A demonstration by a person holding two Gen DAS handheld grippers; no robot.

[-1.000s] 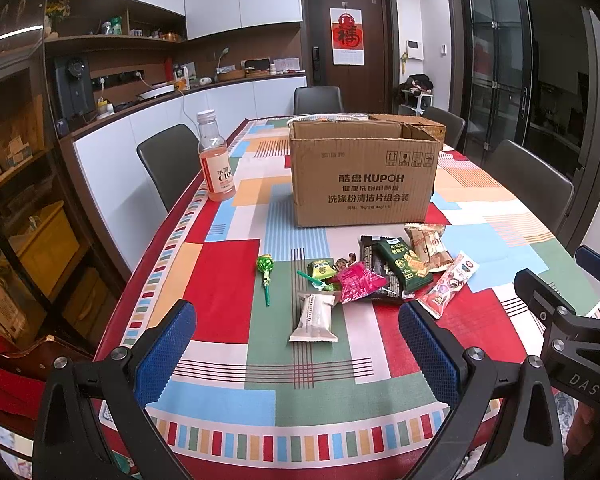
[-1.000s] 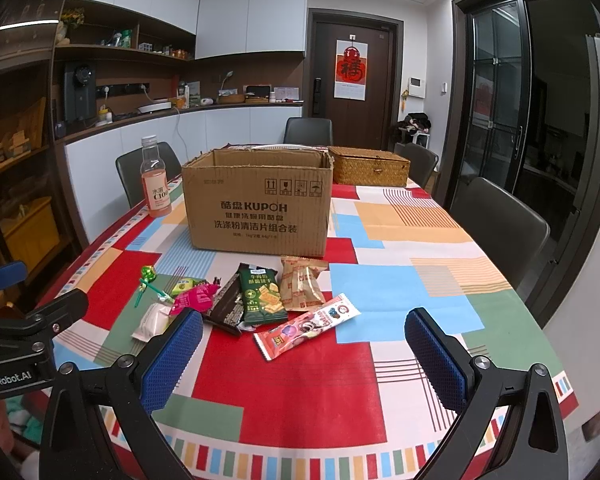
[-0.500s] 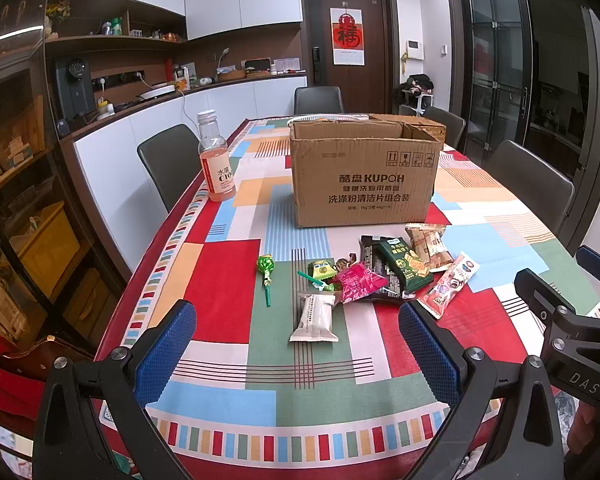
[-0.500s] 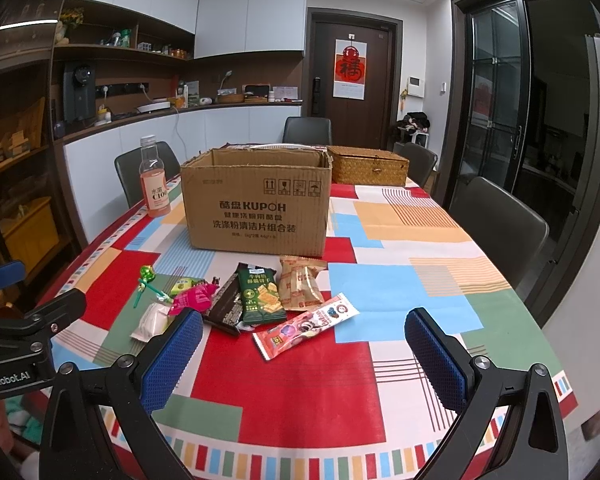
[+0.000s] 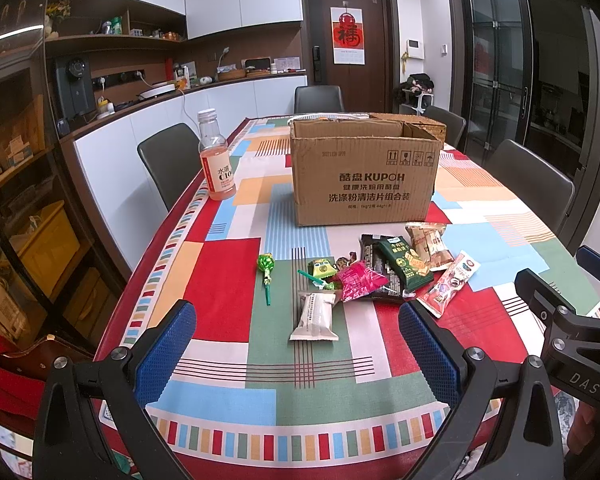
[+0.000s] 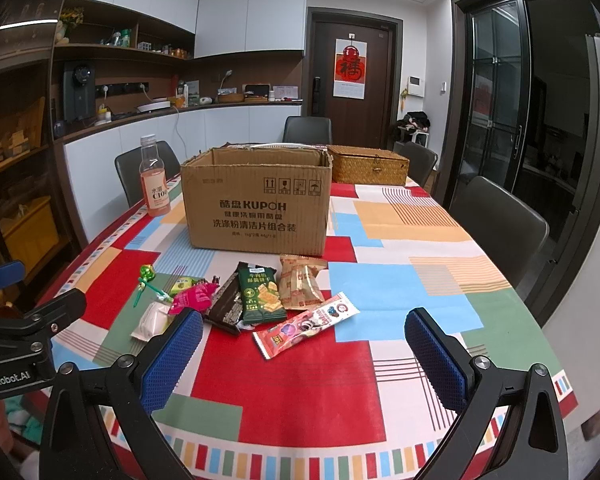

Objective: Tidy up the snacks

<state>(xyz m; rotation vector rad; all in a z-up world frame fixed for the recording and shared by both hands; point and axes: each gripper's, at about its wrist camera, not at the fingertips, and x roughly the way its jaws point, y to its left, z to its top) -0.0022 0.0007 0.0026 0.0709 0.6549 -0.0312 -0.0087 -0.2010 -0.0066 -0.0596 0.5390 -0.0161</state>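
A: Grippers? Both empty: left gripper [image 5: 296,354] and right gripper [image 6: 304,356] hang over the table's near edge, fingers spread wide.

B: Snacks?

A: Loose heap [image 6: 256,300] mid-table, just in front of the open box [image 6: 256,200]. Probably the bin for them; nothing grabbed yet.

Table [image 5: 228,280]: box [image 5: 364,176], bottle [image 5: 217,164], snacks [image 5: 380,276].

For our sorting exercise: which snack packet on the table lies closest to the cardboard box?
The tan packet with orange print: its top edge almost reaches the cardboard box, while the other wrappers lie further toward the camera.
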